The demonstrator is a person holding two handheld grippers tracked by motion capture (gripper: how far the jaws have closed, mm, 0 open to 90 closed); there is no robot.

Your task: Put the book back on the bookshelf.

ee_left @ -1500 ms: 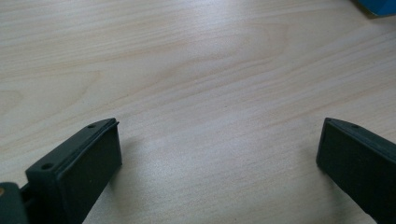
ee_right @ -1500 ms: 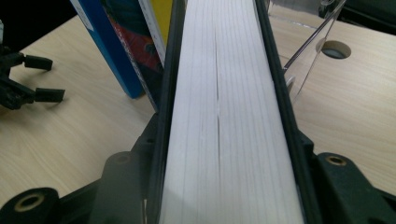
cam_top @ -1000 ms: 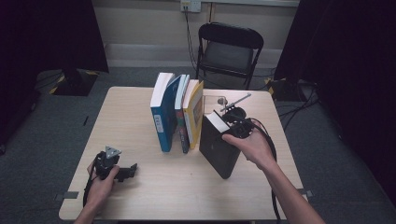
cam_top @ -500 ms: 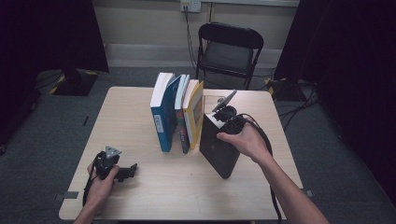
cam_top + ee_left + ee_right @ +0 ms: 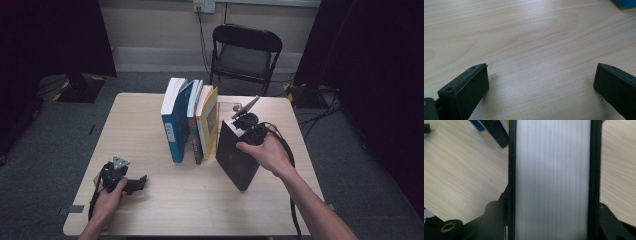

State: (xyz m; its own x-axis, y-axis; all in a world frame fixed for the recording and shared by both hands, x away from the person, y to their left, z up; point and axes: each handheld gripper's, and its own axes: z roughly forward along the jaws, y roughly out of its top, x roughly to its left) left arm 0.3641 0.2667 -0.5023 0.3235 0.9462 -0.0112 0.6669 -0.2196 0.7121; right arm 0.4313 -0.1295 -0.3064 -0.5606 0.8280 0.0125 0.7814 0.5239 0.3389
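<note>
right tool (image 5: 248, 131) pinches the black book (image 5: 235, 157) from above, its jaws just closing; left tool (image 5: 131, 184) rests spread near the tabletop's (image 5: 150, 125) near-left corner.

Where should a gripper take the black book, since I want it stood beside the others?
Grip the black book across its thickness at the top page edge, coming from above: it stands upright, covers facing sideways, as the right gripper straddles it.
</note>
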